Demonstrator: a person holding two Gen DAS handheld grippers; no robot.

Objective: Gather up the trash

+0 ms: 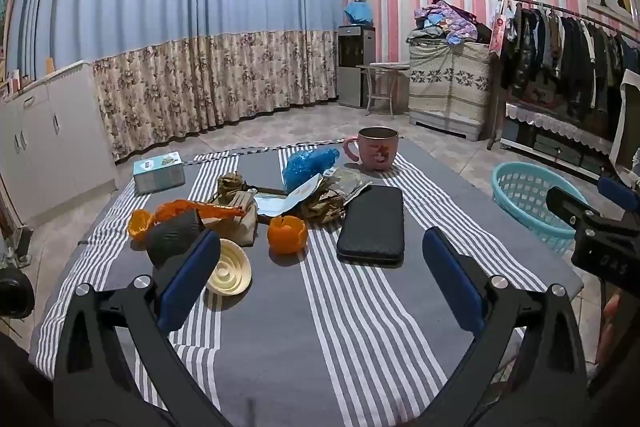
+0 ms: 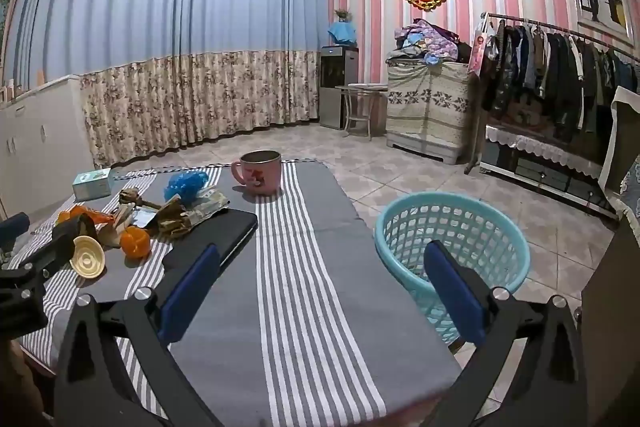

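- The left gripper [image 1: 320, 275] hangs over the near part of the tabletop [image 1: 360, 347] with its blue-padded jaws spread wide and nothing between them.
- The right gripper [image 2: 320, 279] is likewise spread wide and empty, over the near right edge of the striped grey cloth [image 2: 296, 307].
- The trash lies in a loose cluster on the left half of the tabletop: an orange peel cup [image 1: 287, 233], a second orange peel [image 1: 139, 223] near the left edge, an orange wrapper [image 1: 200, 209], crumpled brown paper [image 1: 240, 215], a crumpled blue plastic bag [image 1: 308, 163] and a flattened foil packet [image 1: 348, 185].
- A cream ridged lid [image 1: 229, 269] lies just beside the left pad of the left gripper, next to a dark ribbed roll [image 1: 172, 237].
- A black wallet-like case [image 1: 372, 223] lies flat right of the peel cup.
- A pink mug [image 1: 376, 149] stands upright at the far edge, and a small teal box [image 1: 159, 173] sits at the far left corner.
- A light blue plastic basket [image 2: 452, 247] stands on the tiled floor just beside the right edge of the tabletop; seen from the right wrist, its rim shows between the right gripper's fingers.
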